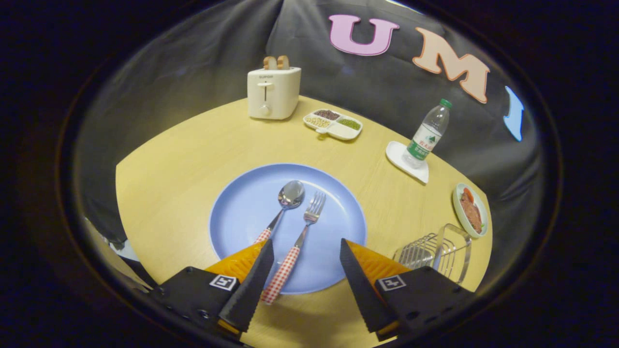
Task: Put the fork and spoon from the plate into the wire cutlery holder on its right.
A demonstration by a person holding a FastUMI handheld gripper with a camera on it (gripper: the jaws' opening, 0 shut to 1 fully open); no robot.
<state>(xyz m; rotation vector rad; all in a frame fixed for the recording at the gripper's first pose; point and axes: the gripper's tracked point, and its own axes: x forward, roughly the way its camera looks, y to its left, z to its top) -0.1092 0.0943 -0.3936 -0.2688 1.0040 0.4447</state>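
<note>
A round blue plate [338, 217] lies on the wooden table just ahead of my fingers. On it rest a spoon [289, 197] and a fork [309, 217], side by side, bowl and tines pointing away, each with a red-and-white checked handle. The fork's handle runs back between my fingers, close to the left one; the spoon's handle passes behind the left finger [251, 280]. My gripper [307, 251] hovers open over the plate's near edge, touching nothing. The wire cutlery holder [435, 251] stands to the right of the plate, beside my right finger [362, 280].
A cream toaster [273, 92] with bread stands at the table's far side. Beside it sits a divided snack dish [333, 124]. A water bottle [428, 135] stands on a white coaster [397, 157] at the right. A small dish of food [470, 209] lies beyond the holder.
</note>
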